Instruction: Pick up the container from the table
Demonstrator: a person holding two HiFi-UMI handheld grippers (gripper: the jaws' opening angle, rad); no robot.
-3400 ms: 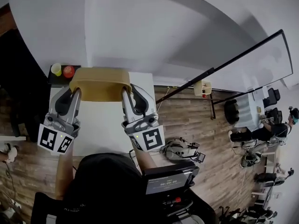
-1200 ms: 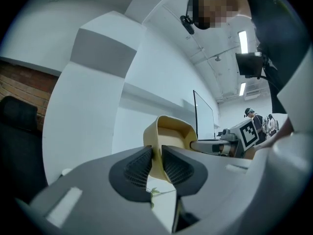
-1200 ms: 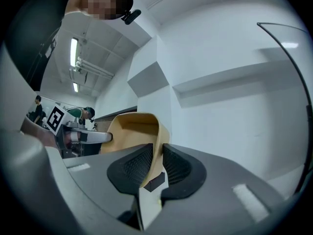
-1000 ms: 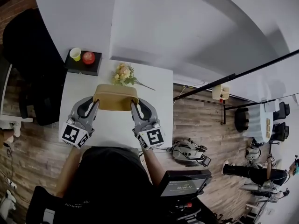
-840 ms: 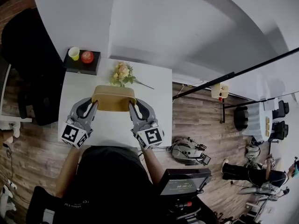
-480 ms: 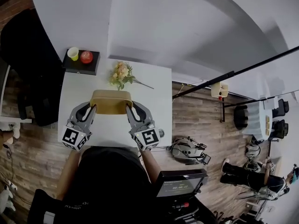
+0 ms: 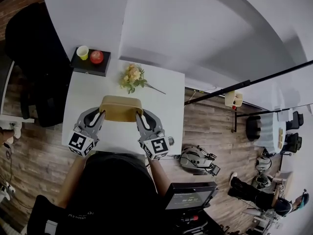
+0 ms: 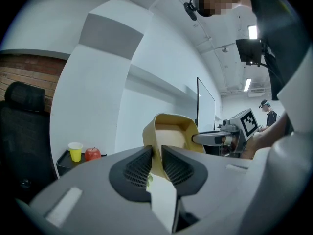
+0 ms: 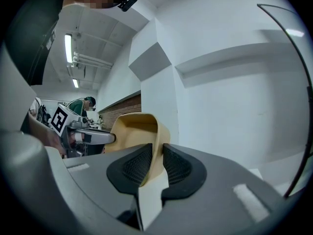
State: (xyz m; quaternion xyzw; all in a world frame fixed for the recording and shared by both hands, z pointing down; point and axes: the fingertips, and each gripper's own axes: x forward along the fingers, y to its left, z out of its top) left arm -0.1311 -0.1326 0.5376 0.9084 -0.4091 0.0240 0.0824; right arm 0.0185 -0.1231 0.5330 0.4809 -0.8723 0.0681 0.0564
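Left claw (image 7: pixel 101 112) and right claw (image 7: pixel 136 114) each pinch an end wall of the container (image 7: pixel 121 107); best to hold both level, with even grips.

We are wearing a black top (image 7: pixel 115 190). Our left tongs (image 7: pixel 101 113) and right tongs (image 7: pixel 137 115) are showing grey shells, dark ribbed pads (image 8: pixel 138 167), and white cubes (image 7: pixel 80 143) with black square markers.

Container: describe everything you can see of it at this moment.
The container is a tan, oblong, open-topped tub with thin walls and rounded corners, plastic-looking, nothing visible inside. It is level over the white table, near the flowers. The left gripper clamps its left end wall, the right gripper its right.
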